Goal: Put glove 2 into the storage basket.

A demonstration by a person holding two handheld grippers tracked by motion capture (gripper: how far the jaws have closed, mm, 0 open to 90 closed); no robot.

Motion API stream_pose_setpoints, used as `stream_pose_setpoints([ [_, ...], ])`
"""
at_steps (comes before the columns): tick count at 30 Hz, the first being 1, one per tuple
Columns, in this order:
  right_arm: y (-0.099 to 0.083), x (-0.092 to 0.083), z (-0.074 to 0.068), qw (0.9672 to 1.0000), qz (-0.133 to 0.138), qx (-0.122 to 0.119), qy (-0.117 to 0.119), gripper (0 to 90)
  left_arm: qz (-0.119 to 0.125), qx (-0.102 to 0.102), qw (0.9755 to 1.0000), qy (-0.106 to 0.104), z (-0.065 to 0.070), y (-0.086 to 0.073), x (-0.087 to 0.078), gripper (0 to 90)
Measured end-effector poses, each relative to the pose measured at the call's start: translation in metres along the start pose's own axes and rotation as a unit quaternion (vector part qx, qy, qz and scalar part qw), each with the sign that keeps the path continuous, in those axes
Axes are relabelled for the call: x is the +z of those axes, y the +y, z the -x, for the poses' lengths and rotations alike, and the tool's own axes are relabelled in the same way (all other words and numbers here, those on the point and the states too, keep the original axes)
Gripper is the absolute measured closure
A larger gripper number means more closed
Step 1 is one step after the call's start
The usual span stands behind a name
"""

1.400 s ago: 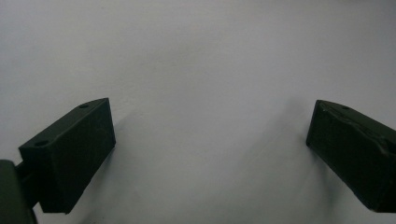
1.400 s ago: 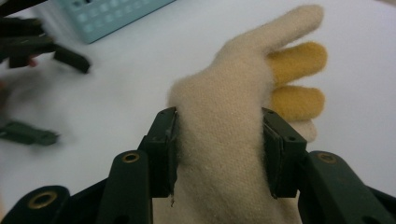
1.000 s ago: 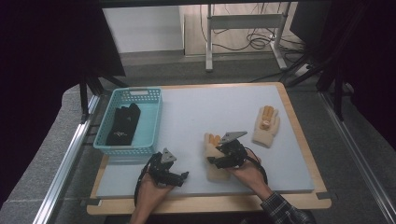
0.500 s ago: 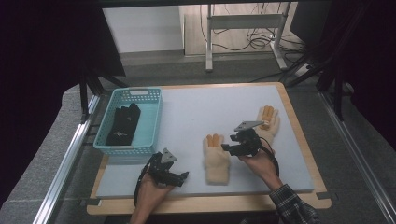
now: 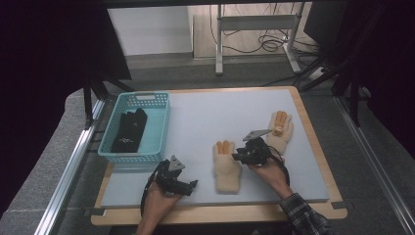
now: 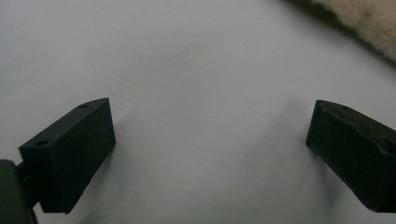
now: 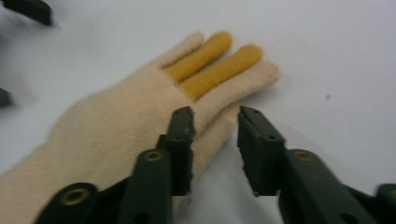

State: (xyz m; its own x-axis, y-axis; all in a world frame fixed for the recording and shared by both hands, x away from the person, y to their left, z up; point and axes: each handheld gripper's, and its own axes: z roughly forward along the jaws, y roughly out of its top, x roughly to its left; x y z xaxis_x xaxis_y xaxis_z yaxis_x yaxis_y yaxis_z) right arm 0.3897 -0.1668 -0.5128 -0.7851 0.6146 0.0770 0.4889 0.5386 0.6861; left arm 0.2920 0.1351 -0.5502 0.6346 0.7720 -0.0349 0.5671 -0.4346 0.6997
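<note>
Two cream gloves with orange fingers lie flat on the pale mat: one near the front middle point(image 5: 226, 169), one farther right point(image 5: 280, 129). My right gripper point(image 5: 240, 155) sits low at the near glove's right edge. In the right gripper view, the near glove point(image 7: 116, 126) has its thumb-side edge between the jaws of my right gripper point(image 7: 215, 122). One jaw lies over the fabric and the other stands on the mat. These jaws have just been closing, and a gap still shows. My left gripper point(image 5: 188, 185) rests open on the bare mat point(image 6: 210, 70), nothing between its jaws.
A light blue basket point(image 5: 157, 128) stands at the mat's left with a black glove point(image 5: 128, 130) inside. The wooden table edge point(image 5: 313, 127) frames the mat. A corner of the near glove point(image 6: 369, 18) shows ahead of the left gripper.
My right gripper has shifted a little to the right along the near glove, and its jaws have narrowed over the glove's edge. The left gripper and both gloves stay where they were.
</note>
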Motion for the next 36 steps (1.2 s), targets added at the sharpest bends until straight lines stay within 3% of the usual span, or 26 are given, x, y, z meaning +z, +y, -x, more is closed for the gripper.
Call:
stream_pose_setpoints([
  [1,0.0,0.0,0.0,1.0,0.0,0.0,0.0,69.1,0.0,0.0,1.0,0.0,0.0,0.0,0.0,1.5],
  [3,-0.001,0.009,-0.003,0.9997,-0.019,-0.011,-0.014,79.5,0.0,0.0,1.0,0.0,0.0,0.0,0.0,1.5],
  [4,-0.002,0.008,-0.005,0.9998,-0.012,-0.007,-0.012,84.1,0.0,0.0,1.0,0.0,0.0,0.0,0.0,1.6],
  [8,-0.001,-0.005,-0.01,0.9995,0.005,-0.015,-0.026,85.5,0.0,0.0,1.0,0.0,0.0,0.0,0.0,1.5],
  [9,0.0,-0.017,-0.008,0.9993,0.023,-0.012,-0.028,84.8,0.0,0.0,1.0,0.0,0.0,0.0,0.0,1.5],
  [11,-0.001,-0.021,-0.007,0.9992,0.028,-0.007,-0.027,82.4,0.0,0.0,1.0,0.0,0.0,0.0,0.0,1.5],
  [12,-0.004,-0.025,0.001,0.999,0.032,0.01,-0.03,72.0,0.0,0.0,1.0,0.0,0.0,0.0,0.0,1.6],
  [16,-0.011,-0.031,0.013,0.9985,0.037,0.025,-0.032,61.7,0.0,0.0,1.0,0.0,0.0,0.0,0.0,1.5],
  [20,-0.013,-0.042,0.026,0.9967,0.048,0.03,-0.058,56.4,0.0,0.0,1.0,0.0,0.0,0.0,0.0,1.5],
  [24,-0.016,-0.057,0.048,0.994,0.057,0.042,-0.083,54.3,0.001,-0.001,1.0,0.0,0.0,0.0,0.0,1.5],
  [31,-0.027,-0.079,0.097,0.9832,0.062,0.077,-0.154,52.0,0.0,0.0,1.0,0.0,0.0,0.0,0.0,1.5],
  [36,-0.034,-0.085,0.125,0.9778,0.058,0.088,-0.181,51.7,0.0,0.0,1.0,0.0,0.0,0.0,0.0,1.5],
])
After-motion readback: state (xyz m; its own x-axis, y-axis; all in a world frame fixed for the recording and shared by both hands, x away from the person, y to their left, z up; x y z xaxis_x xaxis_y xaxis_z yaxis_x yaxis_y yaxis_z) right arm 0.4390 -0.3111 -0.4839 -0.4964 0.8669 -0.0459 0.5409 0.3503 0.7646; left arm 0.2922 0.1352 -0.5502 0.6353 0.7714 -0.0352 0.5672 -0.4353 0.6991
